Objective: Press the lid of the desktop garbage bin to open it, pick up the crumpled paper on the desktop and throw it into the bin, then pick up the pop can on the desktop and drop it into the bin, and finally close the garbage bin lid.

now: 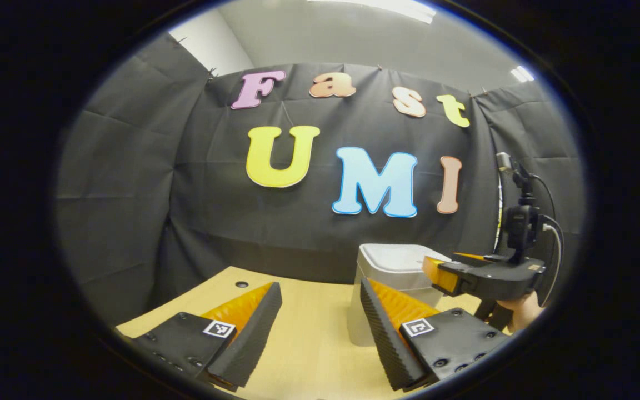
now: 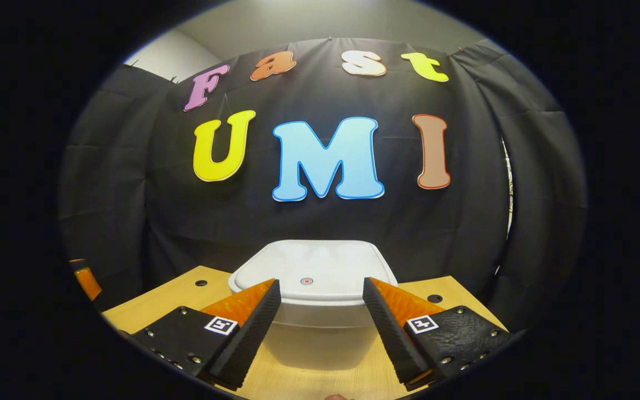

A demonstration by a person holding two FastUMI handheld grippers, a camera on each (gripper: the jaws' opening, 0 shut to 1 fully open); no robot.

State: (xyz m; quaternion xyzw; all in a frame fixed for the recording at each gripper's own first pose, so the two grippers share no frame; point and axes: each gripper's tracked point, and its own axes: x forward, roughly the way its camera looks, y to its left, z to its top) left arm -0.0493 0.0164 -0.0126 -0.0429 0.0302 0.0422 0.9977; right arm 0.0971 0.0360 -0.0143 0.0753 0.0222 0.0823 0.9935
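A white bin [image 2: 311,311] stands on the wooden desk [image 2: 153,305] near the black cloth wall, and its lid [image 2: 311,269] lies flat and closed, so nothing inside it can be seen. A small round button [image 2: 306,281] sits near the lid's front edge. In the right gripper view, the right gripper [image 2: 321,291] hangs just in front of the bin with its fingers spread apart and nothing between them; the lid's front edge and the button show through the gap, and whether the tips touch the bin cannot be told. In the left gripper view, the left gripper [image 1: 320,297] is also spread wide and empty over bare desk [image 1: 309,333], with the bin [image 1: 395,272] ahead and to the right, partly behind its right finger. The right gripper [image 1: 436,272] shows there too, held by a hand [image 1: 523,308] at the right edge, its tips reaching over the near corner of the closed lid [image 1: 398,258]. A hole [image 1: 241,284] in the desk lies to the left of the bin.
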